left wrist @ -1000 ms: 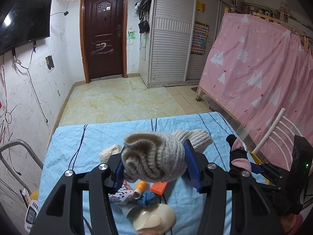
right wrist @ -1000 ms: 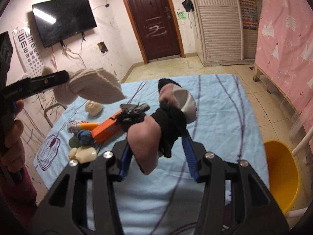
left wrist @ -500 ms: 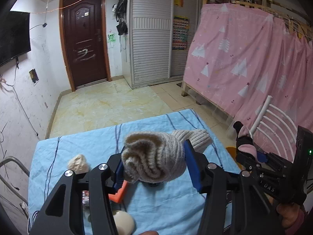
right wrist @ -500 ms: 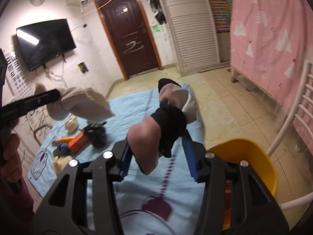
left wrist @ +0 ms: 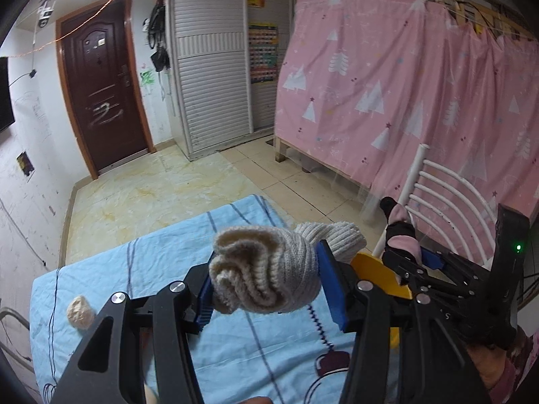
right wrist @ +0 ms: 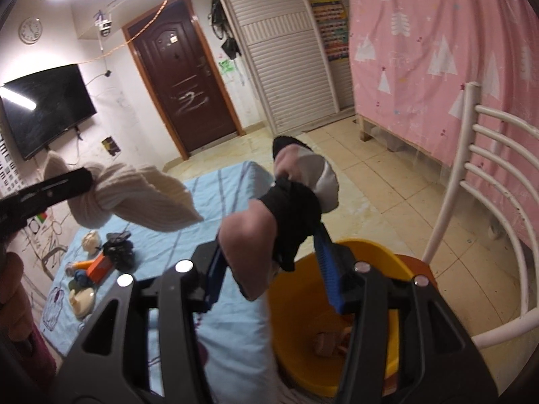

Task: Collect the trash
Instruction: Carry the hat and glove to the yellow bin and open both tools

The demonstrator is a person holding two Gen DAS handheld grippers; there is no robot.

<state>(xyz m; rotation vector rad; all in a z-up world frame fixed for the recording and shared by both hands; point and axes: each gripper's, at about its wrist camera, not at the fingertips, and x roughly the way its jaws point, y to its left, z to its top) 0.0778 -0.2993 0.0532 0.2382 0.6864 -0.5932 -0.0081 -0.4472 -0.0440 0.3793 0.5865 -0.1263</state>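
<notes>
The step in hand looks like the carry to the bin: left tongs (left wrist: 264, 288) clamp a cream sock (left wrist: 266, 279), right tongs (right wrist: 269, 252) clamp a pink-and-black sock (right wrist: 286, 208). The yellow bin (right wrist: 303, 320) sits just below the right tongs (the left ones are short of it), so next comes release over it.

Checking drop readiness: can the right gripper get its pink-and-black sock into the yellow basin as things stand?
Probably yes. The right gripper, shut on the pink-and-black sock, sits just above the yellow basin, whose mouth is open beneath it; the white chair stands clear behind.
</notes>
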